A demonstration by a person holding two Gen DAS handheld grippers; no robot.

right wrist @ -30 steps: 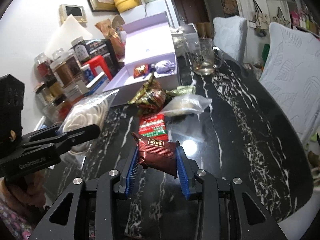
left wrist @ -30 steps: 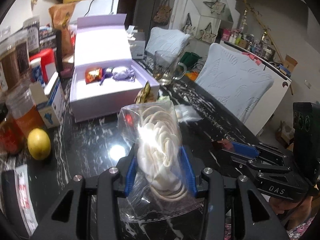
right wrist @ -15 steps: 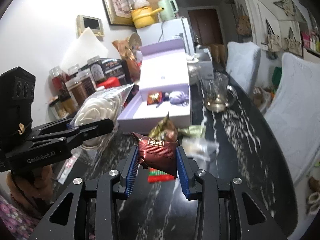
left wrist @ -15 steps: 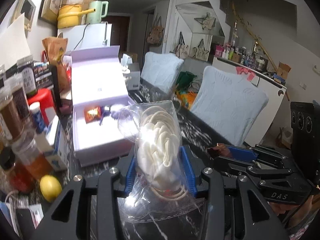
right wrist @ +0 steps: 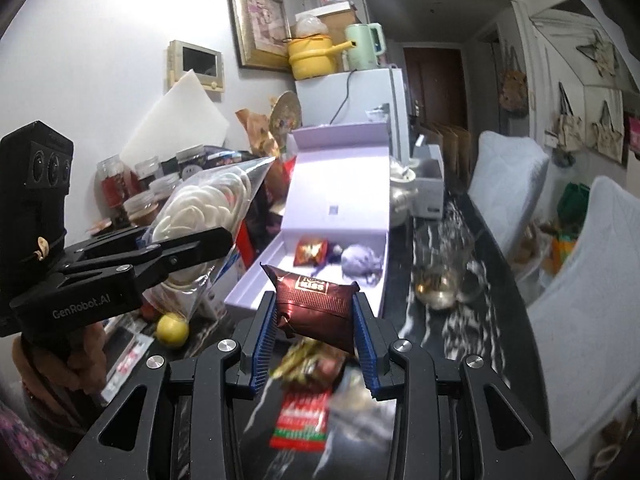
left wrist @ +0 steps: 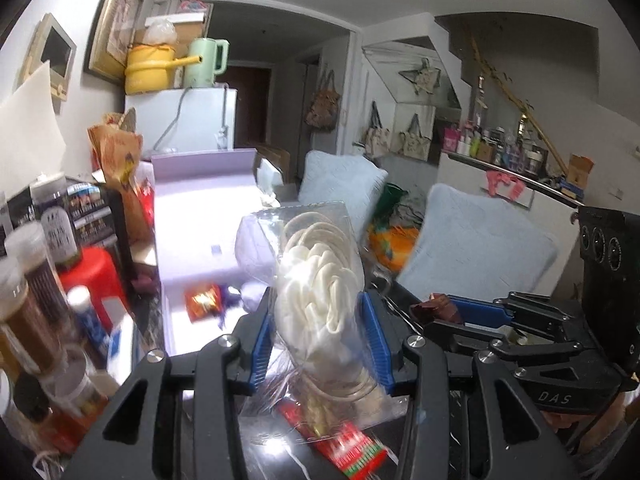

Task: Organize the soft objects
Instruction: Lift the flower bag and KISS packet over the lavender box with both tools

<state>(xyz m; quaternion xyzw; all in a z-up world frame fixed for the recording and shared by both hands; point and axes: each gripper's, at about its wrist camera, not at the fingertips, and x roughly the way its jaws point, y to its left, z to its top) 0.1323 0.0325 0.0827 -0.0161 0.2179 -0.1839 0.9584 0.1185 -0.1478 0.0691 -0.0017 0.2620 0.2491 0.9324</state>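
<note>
Blue-padded fingers of the left gripper (left wrist: pixel 320 344) are clamped on a clear bag of white rings (left wrist: pixel 320 300), held upright between them. Beside it, the right gripper (right wrist: pixel 316 324) pinches a maroon snack packet (right wrist: pixel 316 300) across its 2 pads. Beyond both lies an open lilac box (right wrist: pixel 320 240) on the black marble table (right wrist: pixel 460 340).

Lilac box (right wrist: pixel 336 184), maroon packet (right wrist: pixel 316 304), black white-veined table (right wrist: pixel 448 344), seemingly yellow lemon (right wrist: pixel 172 330)

left gripper (left wrist: pixel 318 342) raised, blue pads clamped on a clear bag of white pieces (left wrist: pixel 320 300), right gripper (right wrist: pixel 315 330) level beside it, pads pinching a brown snack packet (right wrist: pixel 316 302)
</note>
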